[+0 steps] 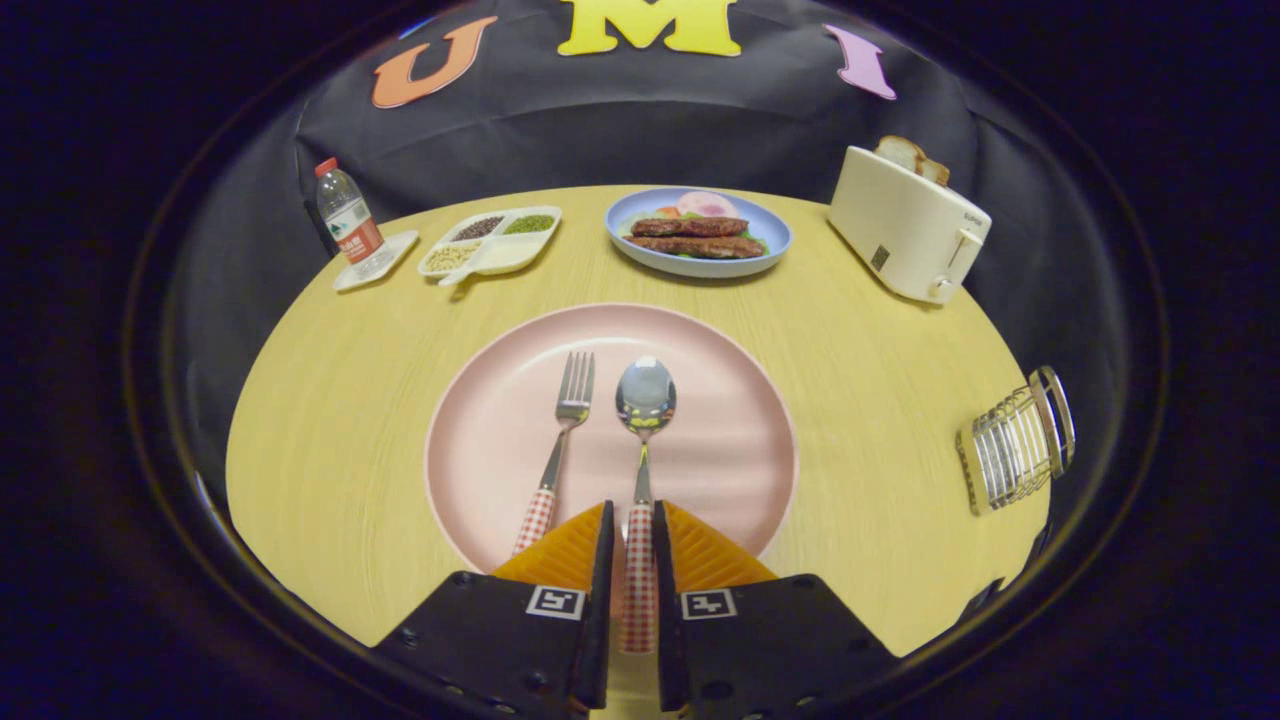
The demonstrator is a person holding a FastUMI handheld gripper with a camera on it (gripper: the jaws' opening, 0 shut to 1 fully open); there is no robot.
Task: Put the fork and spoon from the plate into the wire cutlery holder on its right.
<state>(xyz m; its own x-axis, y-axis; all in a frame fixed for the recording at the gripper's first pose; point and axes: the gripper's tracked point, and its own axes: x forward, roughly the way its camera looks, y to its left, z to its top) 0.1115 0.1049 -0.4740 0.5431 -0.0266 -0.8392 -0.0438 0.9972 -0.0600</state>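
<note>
Spoon [645,400] handle sits between the two fingers of the gripper [632,540], which look closed tight on it.

It lies on the pink plate [740,450] near the table's [330,420] front edge, with the fork [565,420] just beside it on the left. The wire cutlery holder [1015,440] stands well apart, at the table's right edge. The thin handle could slip or tip when lifted, and the spoon might bump the fork or miss the holder.

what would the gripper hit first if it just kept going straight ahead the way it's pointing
The gripper is shut on the spoon handle, so straight ahead lies the spoon's bowl on the pink plate; beyond that, probably the blue food plate, though depth is unclear.
</note>
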